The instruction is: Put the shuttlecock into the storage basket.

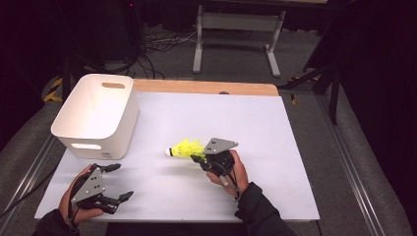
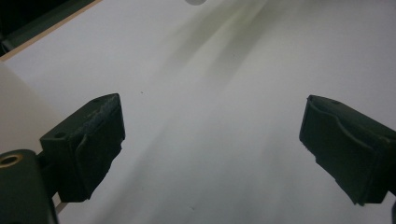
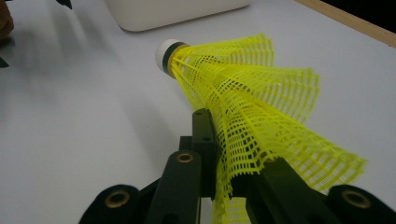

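Lower left of the high view, the left gripper [image 1: 115, 183] gapes wide, nothing between its jaws; centre frame, the right gripper [image 1: 198, 158] is pinched tight on the yellow shuttlecock [image 1: 186, 148], lifted off the table [image 1: 275, 162]; the right gripper view reveals the mesh skirt crumpling, feather-light and flimsy, so the firmer cork end looks safer; upper left waits the white bin [image 1: 96, 114].

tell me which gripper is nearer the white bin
Left. The left gripper sits just below the white bin, open. The right gripper is farther right, shut on the yellow shuttlecock.
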